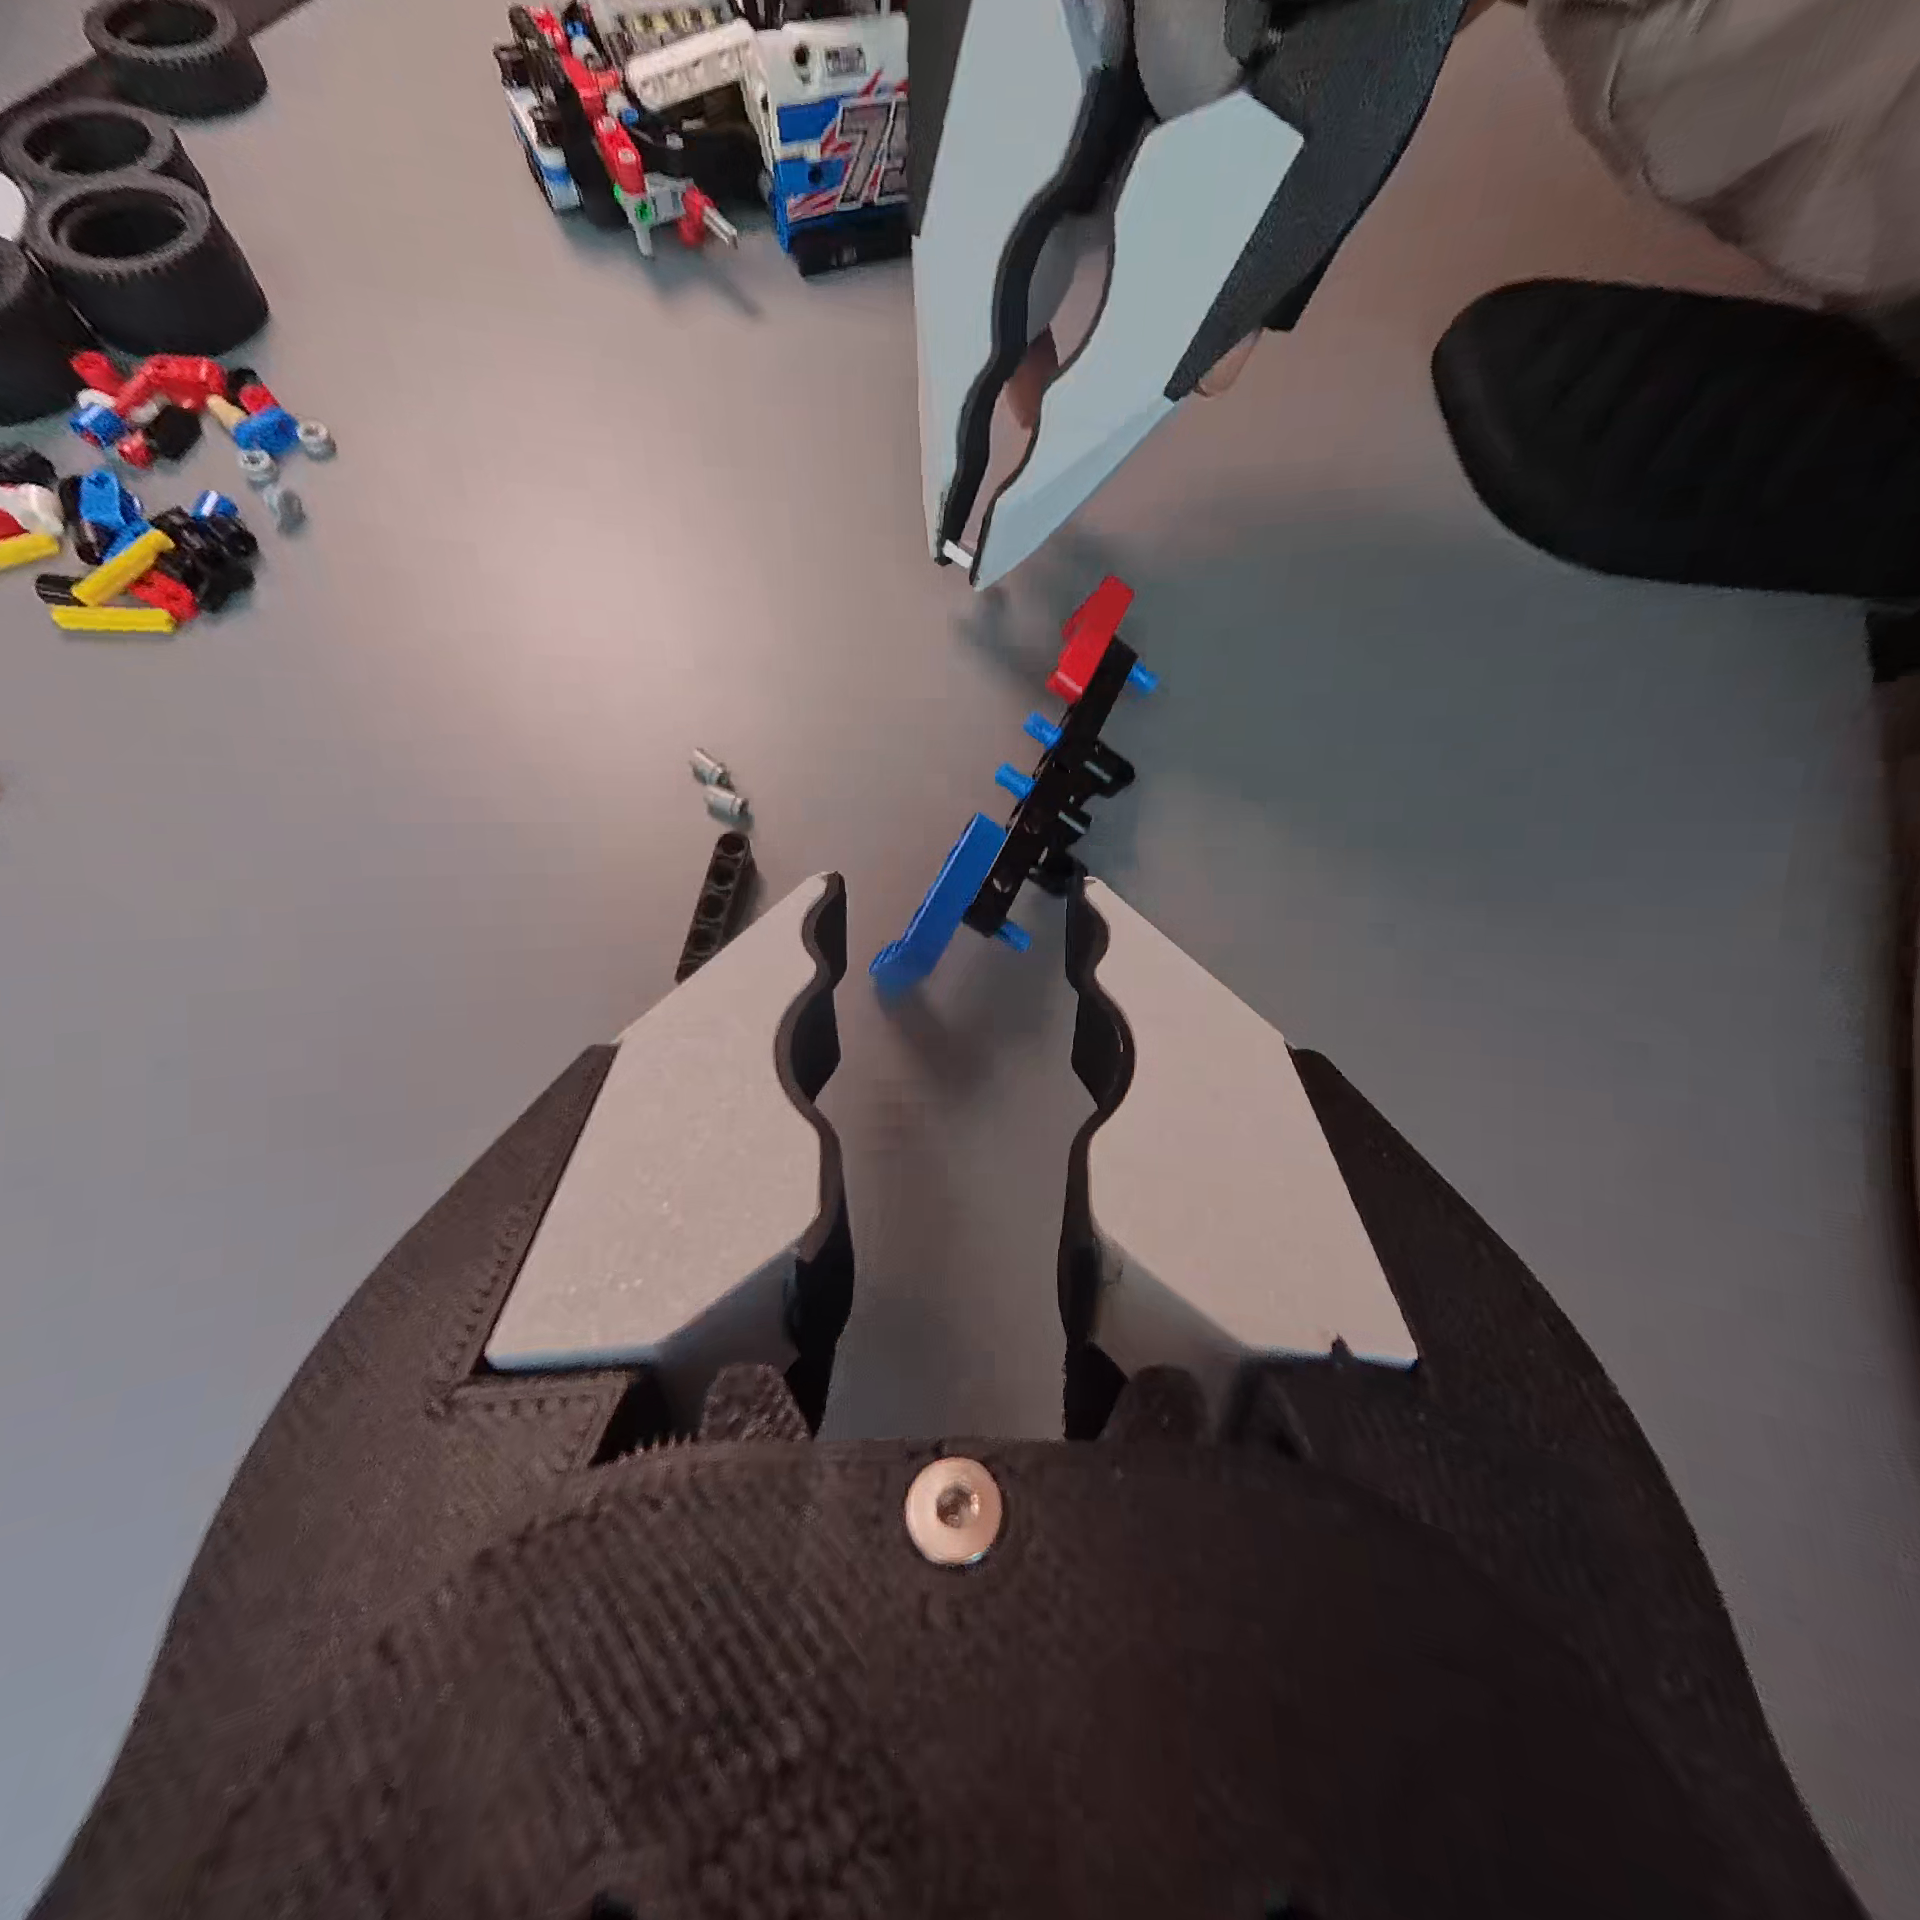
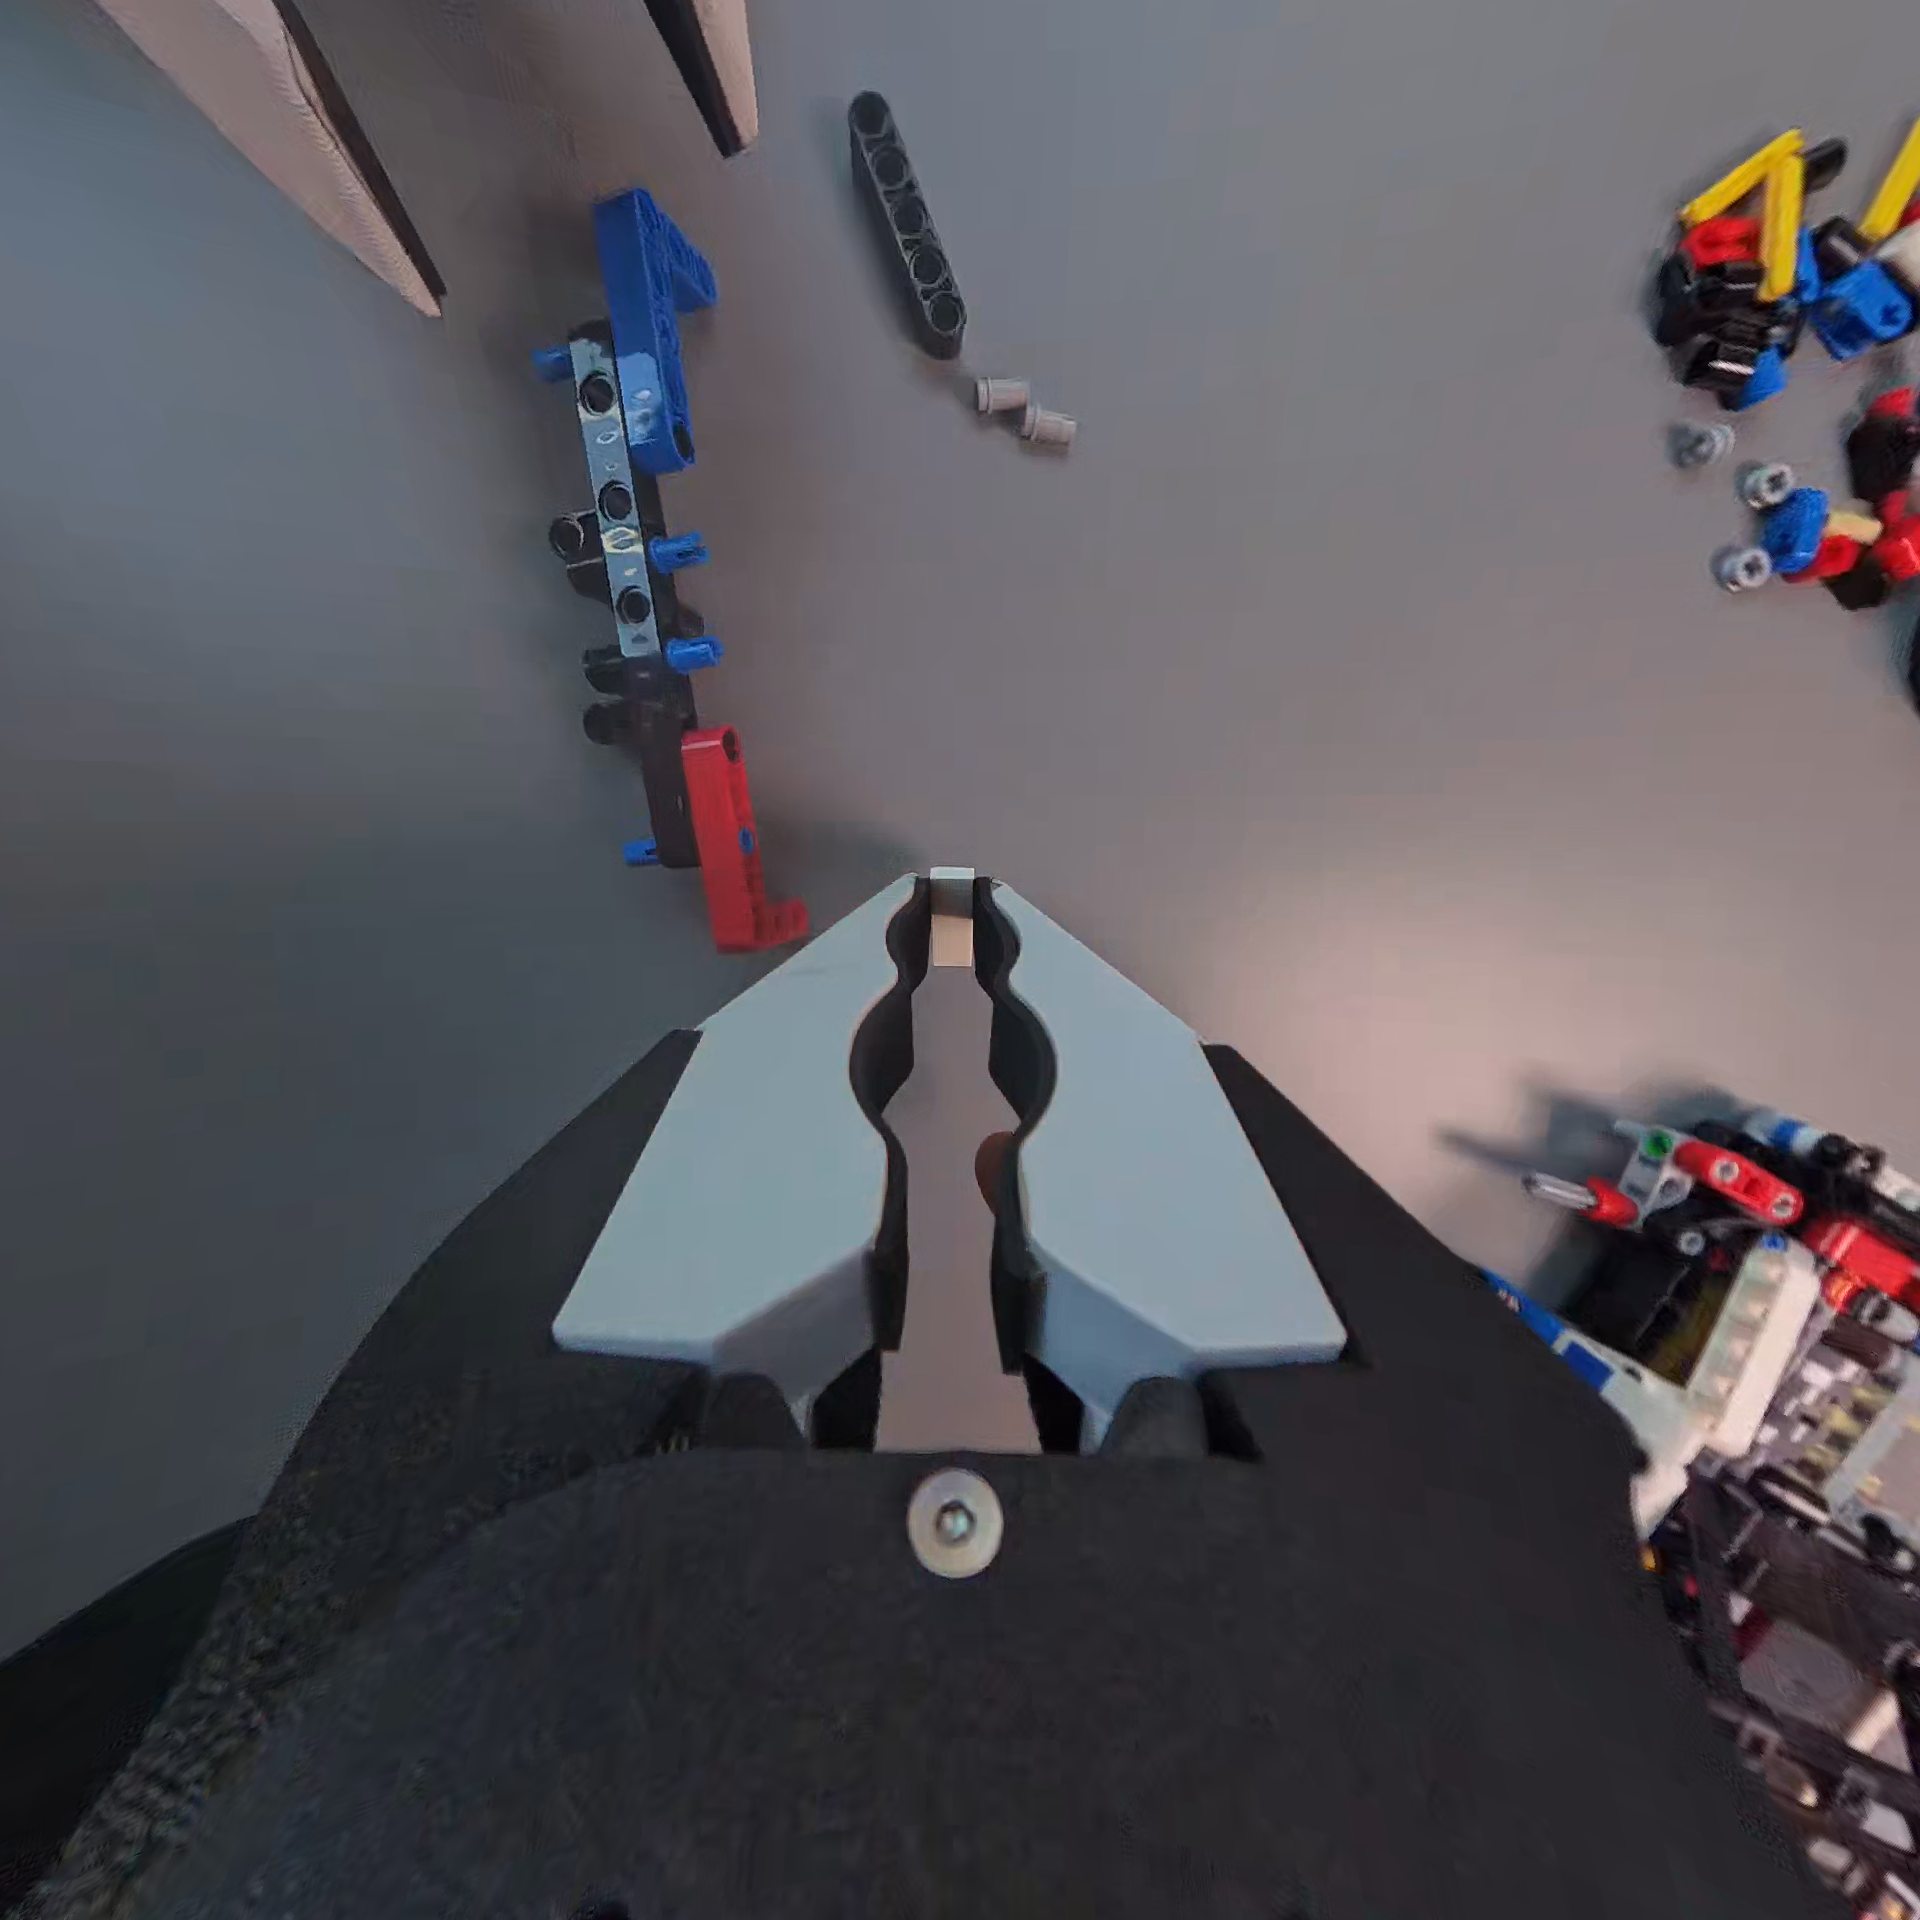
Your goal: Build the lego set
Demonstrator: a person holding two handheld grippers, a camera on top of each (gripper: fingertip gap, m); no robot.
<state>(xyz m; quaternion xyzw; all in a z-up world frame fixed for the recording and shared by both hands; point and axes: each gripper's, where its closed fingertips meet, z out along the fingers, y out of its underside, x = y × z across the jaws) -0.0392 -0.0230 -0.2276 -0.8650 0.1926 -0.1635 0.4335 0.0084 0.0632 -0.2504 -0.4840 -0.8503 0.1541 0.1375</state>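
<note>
A small sub-assembly, a black beam with blue pins, a blue piece at one end and a red piece at the other, lies on the grey table. My left gripper is open just before its blue end; neither pad presses on it. It also shows in the right wrist view. My right gripper is shut on a small white piece at its fingertips, close to the red end. The right gripper also shows in the left wrist view, hovering above the red end.
A black beam and two small grey pins lie left of my left gripper. A pile of loose coloured pieces and black tyres sit at far left. The partly built truck stands at the back. A black object sits at right. The tips of one gripper are about 11 cm away from the tips of the other. To the partly built truck: right tips about 15 cm, left tips about 25 cm. Look for it in the right wrist view too.
</note>
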